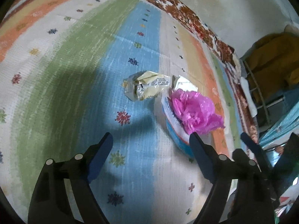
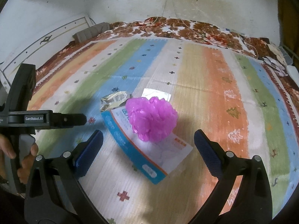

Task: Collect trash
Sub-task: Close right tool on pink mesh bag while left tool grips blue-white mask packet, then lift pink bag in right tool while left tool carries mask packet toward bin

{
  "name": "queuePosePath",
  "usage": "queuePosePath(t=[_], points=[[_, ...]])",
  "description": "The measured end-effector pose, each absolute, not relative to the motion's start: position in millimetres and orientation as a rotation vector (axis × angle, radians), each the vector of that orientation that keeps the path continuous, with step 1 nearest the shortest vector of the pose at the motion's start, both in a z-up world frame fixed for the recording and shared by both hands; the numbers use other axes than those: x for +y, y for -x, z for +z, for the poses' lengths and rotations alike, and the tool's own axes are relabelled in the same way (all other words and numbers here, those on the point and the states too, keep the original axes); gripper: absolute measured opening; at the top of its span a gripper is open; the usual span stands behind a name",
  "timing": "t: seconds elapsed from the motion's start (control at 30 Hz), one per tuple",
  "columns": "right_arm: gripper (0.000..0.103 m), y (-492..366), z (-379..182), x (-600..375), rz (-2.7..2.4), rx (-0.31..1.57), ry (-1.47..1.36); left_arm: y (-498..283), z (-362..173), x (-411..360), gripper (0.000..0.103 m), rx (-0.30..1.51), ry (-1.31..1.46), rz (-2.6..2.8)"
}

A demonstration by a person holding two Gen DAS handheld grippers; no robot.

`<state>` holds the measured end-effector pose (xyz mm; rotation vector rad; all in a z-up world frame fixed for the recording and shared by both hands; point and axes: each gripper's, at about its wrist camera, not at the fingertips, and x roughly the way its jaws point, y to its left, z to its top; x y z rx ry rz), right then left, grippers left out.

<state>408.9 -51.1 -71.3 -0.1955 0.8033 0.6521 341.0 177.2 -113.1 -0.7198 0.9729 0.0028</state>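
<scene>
**Approach step: both grippers lowered toward trash pile, nothing picked up**

Trash is seen on the striped mat (image 2: 214, 78): a crumpled pink plastic bag (image 2: 152, 119) is resting on a flat blue-and-white package (image 2: 149, 155). A crumpled foil wrapper (image 1: 143, 87) is lying just beside them, at 10 o'clock of the bag in the right wrist view. A small silver foil sheet (image 2: 156, 94) is seen at 12 o'clock of the bag.

The step is judged as reach-in before the first grasp. No item is collected yet. No bin is visible.

The left gripper (image 1: 151, 140) is spread wide, nothing between its jaws. The wrapper is placed at 12 o'clock of it, apart from the tips. The right gripper (image 2: 148, 136) is also gaping wide and empty. The bag is framed between its jaws, but no pad contact is seen.

Both tools are pitched steeply down at the mat. The left tool's body is seen at 9 o'clock in the right wrist view, gripped by a hand (image 2: 20, 156).

Next move, as judged: the right gripper is to be lowered further around the bag, then closed gently, since the plastic is likely to compress and slip.
</scene>
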Motion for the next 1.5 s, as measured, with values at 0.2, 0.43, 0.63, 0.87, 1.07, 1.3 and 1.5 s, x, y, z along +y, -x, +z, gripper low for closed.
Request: queuePosePath(t=[0.2, 0.43, 0.63, 0.87, 1.07, 1.3, 1.5], points=[[0.08, -428, -83, -43, 0.657, 0.833, 0.186, -354, -124, 175, 0.071, 0.959, 0.744, -0.05], [0.056, -442, -96, -29, 0.663, 0.856, 0.199, -371, -134, 168, 0.053, 0.938, 0.763, -0.107], [0.025, -447, -106, -21, 0.668, 0.875, 0.222, -383, -145, 159, 0.022, 0.95, 0.735, -0.1], [0.006, -444, -102, -25, 0.671, 0.889, 0.233, -382, -139, 154, 0.001, 0.942, 0.702, -0.105], [0.006, -433, -85, -39, 0.664, 0.879, 0.227, -374, -123, 152, 0.0, 0.96, 0.656, -0.085], [0.006, -420, -62, -61, 0.64, 0.868, 0.214, -357, -110, 151, 0.0, 0.99, 0.591, -0.047], [0.006, -405, -46, -69, 0.638, 0.863, 0.195, -338, -92, 154, 0.0, 0.995, 0.567, -0.022]])
